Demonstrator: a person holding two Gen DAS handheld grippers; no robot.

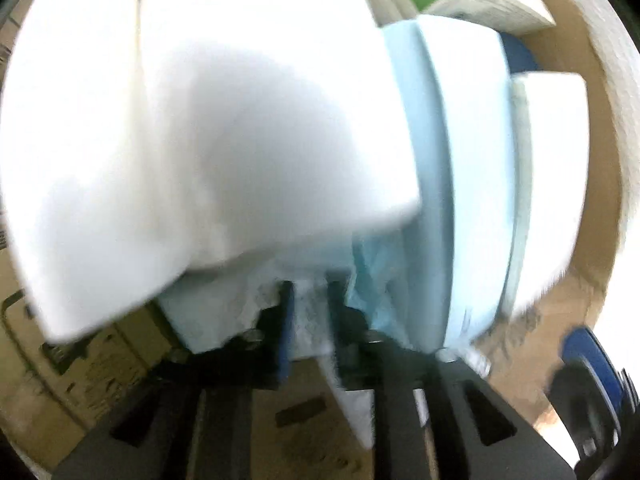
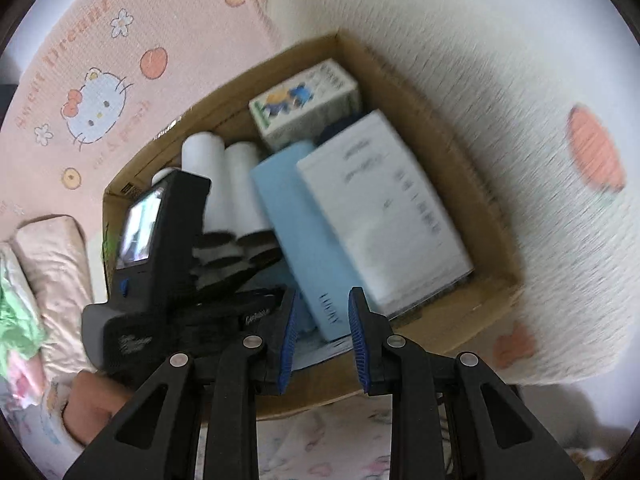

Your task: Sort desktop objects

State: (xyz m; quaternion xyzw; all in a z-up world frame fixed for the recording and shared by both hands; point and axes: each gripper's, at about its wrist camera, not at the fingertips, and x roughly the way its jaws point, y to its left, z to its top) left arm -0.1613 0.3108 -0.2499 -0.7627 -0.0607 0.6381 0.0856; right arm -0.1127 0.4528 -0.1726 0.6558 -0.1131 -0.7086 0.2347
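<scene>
My left gripper [image 1: 310, 308] is inside the cardboard box [image 2: 460, 148], shut on the crinkled plastic end of a pack of white paper rolls [image 1: 224, 132]. The rolls fill most of the left wrist view. The left gripper's black body [image 2: 160, 248] shows in the right wrist view, reaching down among the white rolls [image 2: 232, 184]. A light blue box [image 2: 296, 232] and a white box with printed text [image 2: 384, 208] lie beside the rolls. My right gripper [image 2: 322, 332] is open and empty, hovering over the box's near edge above the light blue box.
A small box with a green and blue cartoon print [image 2: 304, 100] lies at the far end of the cardboard box. The cardboard box sits on a pink Hello Kitty sheet [image 2: 100, 108]. A white textured blanket [image 2: 500, 100] lies to the right. A pillow [image 2: 52, 264] is at left.
</scene>
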